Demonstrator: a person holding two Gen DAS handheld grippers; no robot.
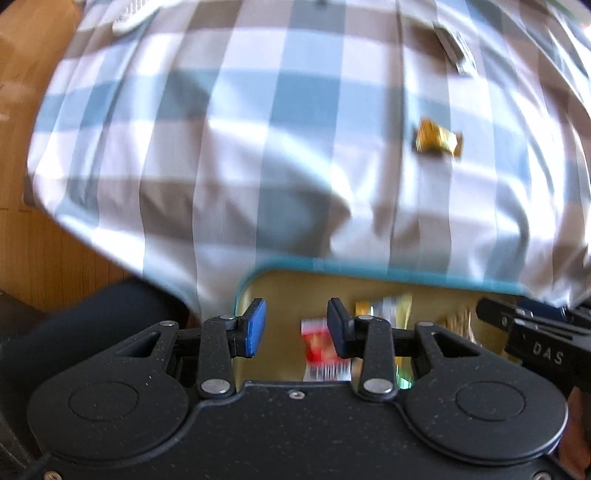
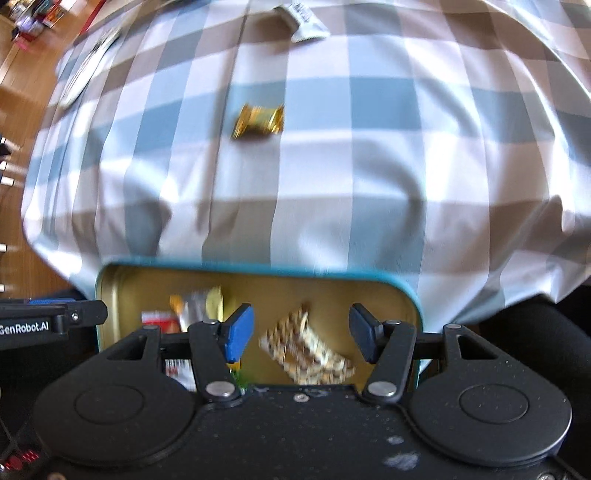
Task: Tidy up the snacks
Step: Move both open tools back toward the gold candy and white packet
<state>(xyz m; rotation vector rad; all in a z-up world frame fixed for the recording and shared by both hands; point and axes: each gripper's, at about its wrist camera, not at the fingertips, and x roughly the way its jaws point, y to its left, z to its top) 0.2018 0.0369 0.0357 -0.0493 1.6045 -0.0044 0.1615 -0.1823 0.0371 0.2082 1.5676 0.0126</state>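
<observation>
A teal-rimmed tin (image 1: 369, 267) with a gold inside sits at the near edge of the checked tablecloth. It holds a red packet (image 1: 317, 343), a yellow-white packet (image 1: 388, 306) and a brown patterned packet (image 2: 306, 347). My left gripper (image 1: 295, 328) hangs open over the tin's left part, nothing between its fingers. My right gripper (image 2: 301, 336) is open above the patterned packet, which lies on the tin's floor (image 2: 147, 280). A gold-wrapped candy (image 1: 437, 138) (image 2: 258, 122) lies on the cloth beyond the tin.
A white sachet (image 2: 303, 22) and a grey wrapper (image 1: 452, 48) lie further back on the cloth. A flat white thing (image 1: 129, 18) sits at the far left corner. Wooden floor (image 1: 37, 258) shows left of the table. Dark fabric (image 1: 92, 314) is beside the tin.
</observation>
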